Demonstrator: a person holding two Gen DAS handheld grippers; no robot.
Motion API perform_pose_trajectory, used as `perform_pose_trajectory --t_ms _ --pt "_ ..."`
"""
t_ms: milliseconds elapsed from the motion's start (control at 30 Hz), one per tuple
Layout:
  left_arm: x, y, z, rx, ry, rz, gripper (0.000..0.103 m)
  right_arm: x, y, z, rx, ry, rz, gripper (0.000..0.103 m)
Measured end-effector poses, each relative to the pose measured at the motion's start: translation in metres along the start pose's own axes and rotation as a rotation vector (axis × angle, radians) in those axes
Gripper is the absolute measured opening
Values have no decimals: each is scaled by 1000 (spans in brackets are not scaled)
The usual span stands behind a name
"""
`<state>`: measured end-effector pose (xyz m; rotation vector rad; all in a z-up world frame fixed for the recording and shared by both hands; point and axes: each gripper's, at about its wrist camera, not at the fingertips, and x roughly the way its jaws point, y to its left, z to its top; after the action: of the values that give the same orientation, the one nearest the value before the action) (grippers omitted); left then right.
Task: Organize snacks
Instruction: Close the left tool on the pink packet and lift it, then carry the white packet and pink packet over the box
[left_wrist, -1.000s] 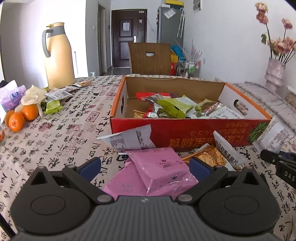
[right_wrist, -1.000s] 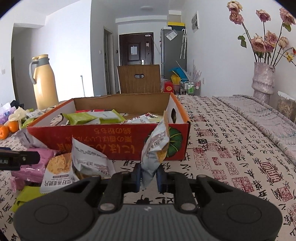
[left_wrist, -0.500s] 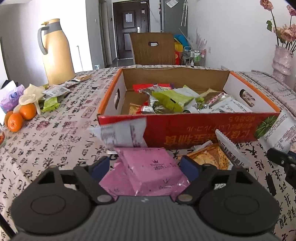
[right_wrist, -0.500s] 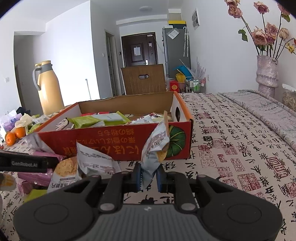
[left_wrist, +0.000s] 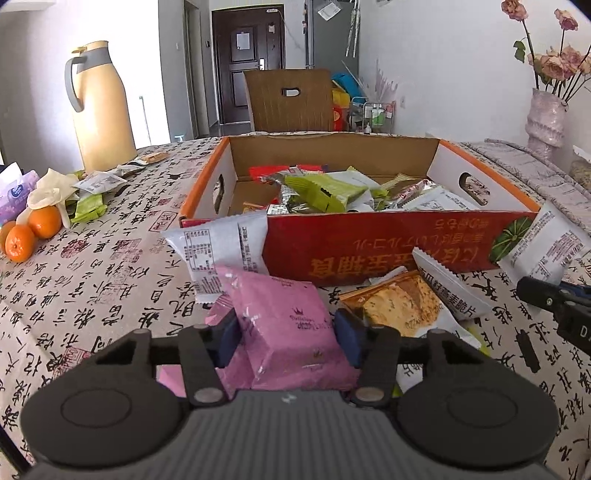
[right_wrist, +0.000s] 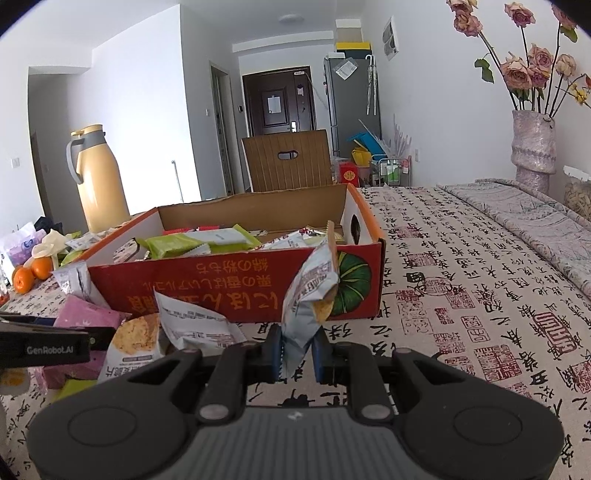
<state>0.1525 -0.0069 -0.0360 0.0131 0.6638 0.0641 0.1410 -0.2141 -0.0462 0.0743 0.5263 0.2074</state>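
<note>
Most of the scene is a long table (right_wrist: 480, 295) under a cloth printed with black characters and red seals; to the right of the cardboard box (left_wrist: 369, 254) that cloth lies bare and wide, right out to a folded grey blanket (right_wrist: 535, 221) and a vase of dried roses (right_wrist: 533, 147) at the far edge. The box, the landmark here, sits mid-table with its red printed wall toward the grippers, open-topped and half filled with green, white and red snack packets (left_wrist: 325, 192). Behind the box stands a wooden chair back (left_wrist: 290, 99); far to its left a tall yellow thermos jug (left_wrist: 99, 107), and nearer on that side oranges (left_wrist: 33, 229), a tissue pack (left_wrist: 18, 188) and loose wrappers crowd the table edge.

Directly before the box's red wall the room is tight: a white packet (left_wrist: 221, 251) leans on the wall's left corner, a cracker packet (left_wrist: 402, 306) lies to the right of it, and a green wrapper (right_wrist: 74, 387) lies nearest.

Among these, the left gripper (left_wrist: 288, 339) has just been closing, its blue pads now touching both sides of a pink packet (left_wrist: 288, 325). The right gripper (right_wrist: 297, 350) is clamped narrow on a grey-white snack bag (right_wrist: 310, 295), held upright before the box's right corner.
</note>
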Motion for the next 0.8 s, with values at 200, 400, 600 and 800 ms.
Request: perform_pose_trajectory --t_ms 200,400,600,800 --pt "-9 1 -2 -1 -18 -15 44 0 0 0 0 -4 0 16" --pt "-21 1 -2 7 -46 -42 20 -1 0 0 2 -13 -2 16" --pt "-28 5 -5 -3 -57 -45 20 -2 0 0 0 -16 -5 16" --pt "-41 6 -2 -10 -89 -53 20 -5 2 -1 -8 -31 -15 16"
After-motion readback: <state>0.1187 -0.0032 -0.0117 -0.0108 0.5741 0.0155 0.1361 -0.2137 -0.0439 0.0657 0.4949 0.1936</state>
